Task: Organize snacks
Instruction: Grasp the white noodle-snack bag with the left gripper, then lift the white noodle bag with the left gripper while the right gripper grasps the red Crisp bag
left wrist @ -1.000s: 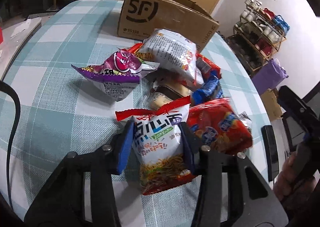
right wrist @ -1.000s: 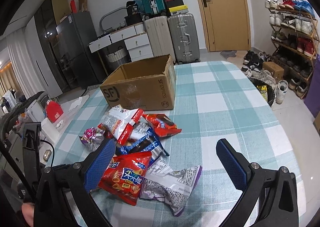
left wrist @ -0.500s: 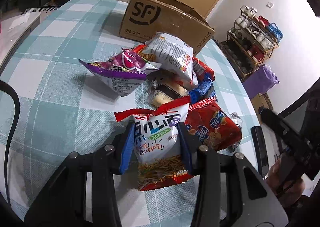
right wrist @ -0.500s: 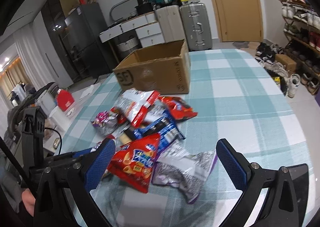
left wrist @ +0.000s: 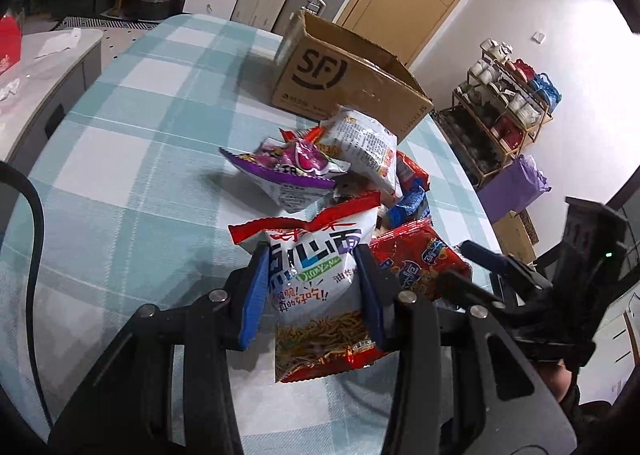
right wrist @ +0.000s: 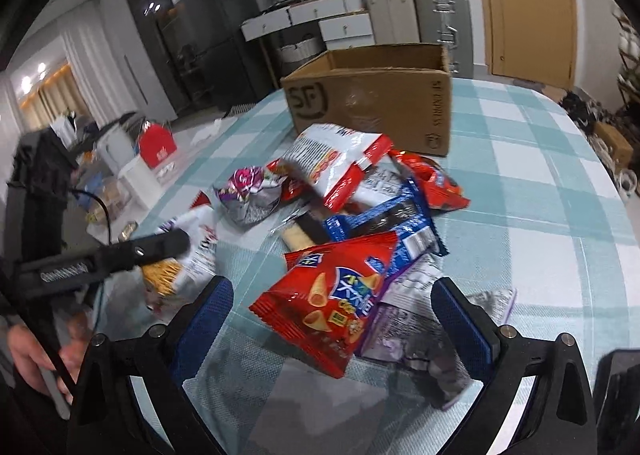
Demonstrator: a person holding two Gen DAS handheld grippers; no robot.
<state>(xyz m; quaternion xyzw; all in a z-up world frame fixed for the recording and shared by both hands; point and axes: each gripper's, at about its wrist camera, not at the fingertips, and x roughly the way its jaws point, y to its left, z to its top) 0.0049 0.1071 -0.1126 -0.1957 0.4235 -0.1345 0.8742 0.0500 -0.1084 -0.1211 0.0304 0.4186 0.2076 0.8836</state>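
Gripping a white noodle-snack bag [left wrist: 320,287] at its two sides, the left gripper [left wrist: 314,291] has its blue pads [left wrist: 254,303] pressed against the pack, which stands raised above the checked tablecloth [left wrist: 120,143]; the bag's red top seam lies toward 12 o'clock of the fingers. Right gripper [right wrist: 332,319]: jaws spread wide, nothing between the pads [right wrist: 464,327] but air above a red cone-snack bag [right wrist: 336,295], which lies on the cloth with a silver-purple pack [right wrist: 416,331] touching it at 3 o'clock. Snack pile, right wrist view: a blue biscuit pack [right wrist: 384,223] at 12 o'clock of the red bag, a white-and-red bag [right wrist: 336,159] resting on top farther on, a purple foil bag [right wrist: 248,191] at its 9 o'clock, and another red pack [right wrist: 432,179] at the pile's 2 o'clock edge. Cardboard box [right wrist: 372,95]: open-topped, standing on the table beyond the pile at 12 o'clock, near it but apart. In the left wrist view the right gripper's dark frame appears at 3 o'clock of the held bag.
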